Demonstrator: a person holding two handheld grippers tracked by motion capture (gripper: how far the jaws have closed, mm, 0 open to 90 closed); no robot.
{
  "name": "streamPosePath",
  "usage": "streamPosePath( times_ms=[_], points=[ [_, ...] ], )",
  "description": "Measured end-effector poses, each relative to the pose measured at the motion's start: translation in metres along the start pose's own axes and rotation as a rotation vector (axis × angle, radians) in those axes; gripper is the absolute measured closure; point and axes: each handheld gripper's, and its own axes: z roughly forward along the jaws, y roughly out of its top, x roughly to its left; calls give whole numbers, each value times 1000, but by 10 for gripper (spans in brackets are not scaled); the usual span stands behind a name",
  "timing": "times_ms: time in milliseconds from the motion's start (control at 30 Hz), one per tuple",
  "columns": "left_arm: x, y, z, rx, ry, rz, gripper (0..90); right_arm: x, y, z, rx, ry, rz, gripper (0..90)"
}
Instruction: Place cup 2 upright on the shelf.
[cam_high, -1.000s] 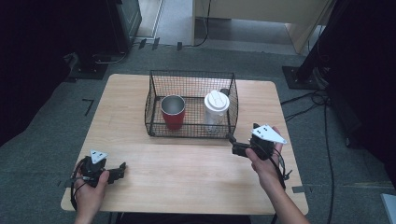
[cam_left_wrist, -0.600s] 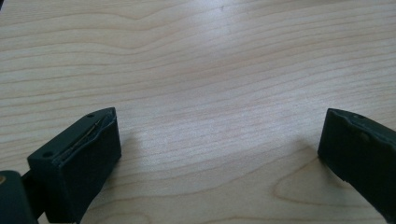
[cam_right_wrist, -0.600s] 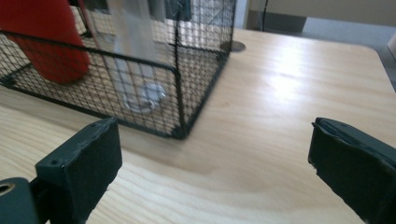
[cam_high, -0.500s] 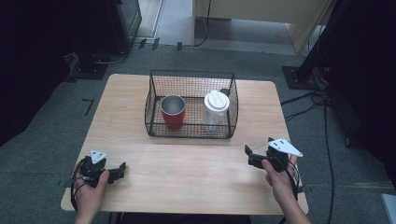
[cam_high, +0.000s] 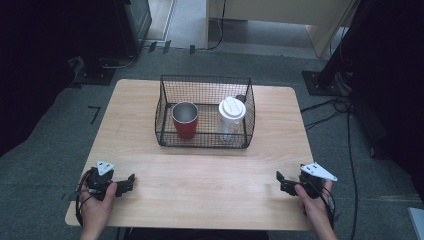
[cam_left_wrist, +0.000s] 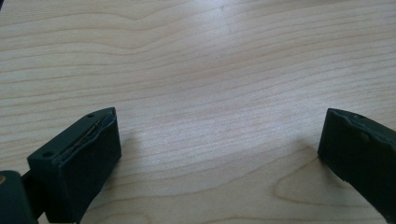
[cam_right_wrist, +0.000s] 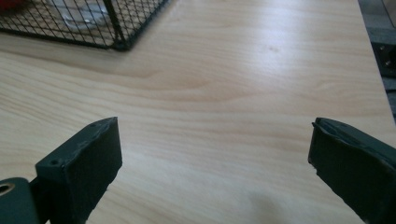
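A black wire basket (cam_high: 250, 107) stands at the middle back of the wooden table (cam_high: 200, 170). Inside it a red cup (cam_high: 185, 121) with a metal rim stands on the left and a white lidded cup (cam_high: 231, 116) on the right. My left gripper (cam_high: 129, 182) rests open near the table's front left corner, nothing between its jaws. My right gripper (cam_high: 281, 181) sits low over the front right part of the table, open and empty. In the right gripper view the basket's corner (cam_right_wrist: 116, 37) lies at the upper left, well ahead of the jaws.
Grey carpet surrounds the table, with black stands and cables (cam_high: 345, 107) on the floor to the right. A wooden cabinet (cam_high: 280, 20) stands behind the table. Bare tabletop stretches between the two grippers.
My right gripper has moved from beside the basket's right front corner toward me and down to the table's front right. The left gripper has stayed put.
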Motion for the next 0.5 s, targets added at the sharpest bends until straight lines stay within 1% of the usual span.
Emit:
streamPosePath(
  times_ms=[133,200,267,467,500],
  points=[
    [0,0,0,0,0,0,0,-9,-9,-4,20,-2,11,27],
    [0,0,0,0,0,0,0,-14,-15,-6,36,-9,22,27],
    [0,0,0,0,0,0,0,-18,-19,-7,50,-18,23,27],
    [0,0,0,0,0,0,0,-32,-32,-10,99,-30,54,27],
    [0,0,0,0,0,0,0,-33,-33,-11,101,-25,65,27]
  ],
)
